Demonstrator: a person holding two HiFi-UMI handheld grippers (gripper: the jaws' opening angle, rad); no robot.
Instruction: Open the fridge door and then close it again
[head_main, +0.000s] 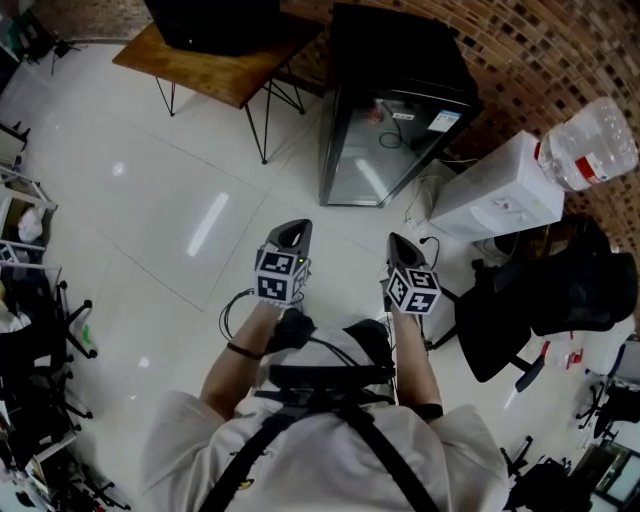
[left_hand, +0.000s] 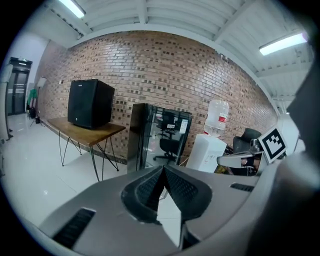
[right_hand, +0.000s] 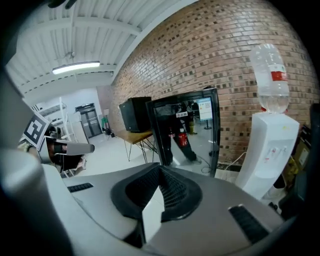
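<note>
The right gripper (right_hand: 160, 171) has its jaws pressed together, with nothing between them. Ahead stands a black fridge (right_hand: 187, 132) with a glass door, against a brick wall (right_hand: 200, 60). Right of it stands a white water dispenser (right_hand: 270, 145) carrying a bottle (right_hand: 270, 80). The left gripper (right_hand: 65, 147) shows at the left edge.

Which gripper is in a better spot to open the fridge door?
Probably the right gripper: in the head view it lines up with the fridge door, while the left gripper sits off to its left.
</note>
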